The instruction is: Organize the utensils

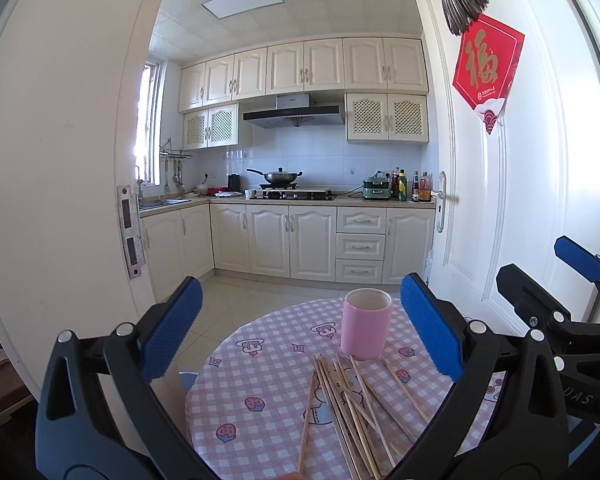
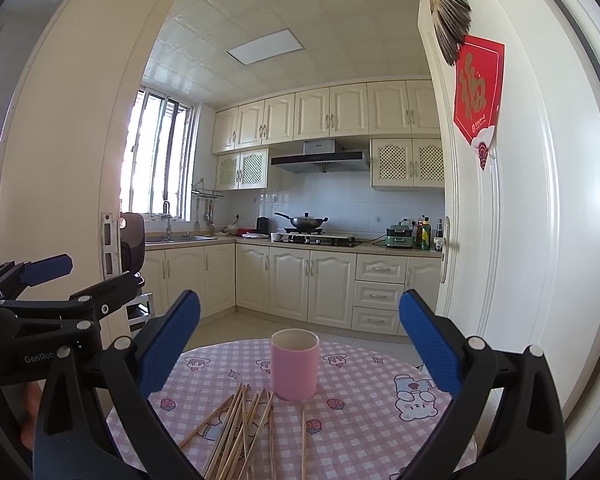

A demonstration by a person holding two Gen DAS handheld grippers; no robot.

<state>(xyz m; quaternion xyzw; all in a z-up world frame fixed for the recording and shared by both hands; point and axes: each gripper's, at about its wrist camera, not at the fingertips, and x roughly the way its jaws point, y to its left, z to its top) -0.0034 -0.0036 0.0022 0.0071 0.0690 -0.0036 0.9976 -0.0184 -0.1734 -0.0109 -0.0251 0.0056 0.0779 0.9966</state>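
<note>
Chopsticks [image 1: 352,412] of pale wood lie loose in a crossed heap on the round desk [image 1: 260,364], which wears a pink checked cloth printed with strawberries and cartoon bears. Just beyond the heap stands a pink cup [image 1: 365,323], upright, its mouth open and nothing in it that can be seen; the nearest stick tips reach almost to its base.

Both tongs are spread wide and grasp nothing. The left tongs [image 1: 300,332] hang over the near edge of the desk with the heap and cup between their blue pads. The right tongs [image 2: 300,344] do likewise, the cup [image 2: 295,364] midway between the pads and the chopsticks [image 2: 240,428] low and to the left.

Readable writing: the red diamond poster [image 1: 486,64] on the white door carries a large gold character 福, with small print beneath too fine to read. In the right wrist view the left tongs' black frame shows "GenRob", cut off by a finger pad. In the left wrist view the right tongs' frame shows letters like "UAS" sideways.

Only the right wrist view shows a bear print [image 2: 414,398] at the desk's right side, the barred window in full, and a hand [image 2: 30,412] at the lower left edge. Only the left wrist view shows a pale blue seat [image 1: 188,380] under the desk's rim.
</note>
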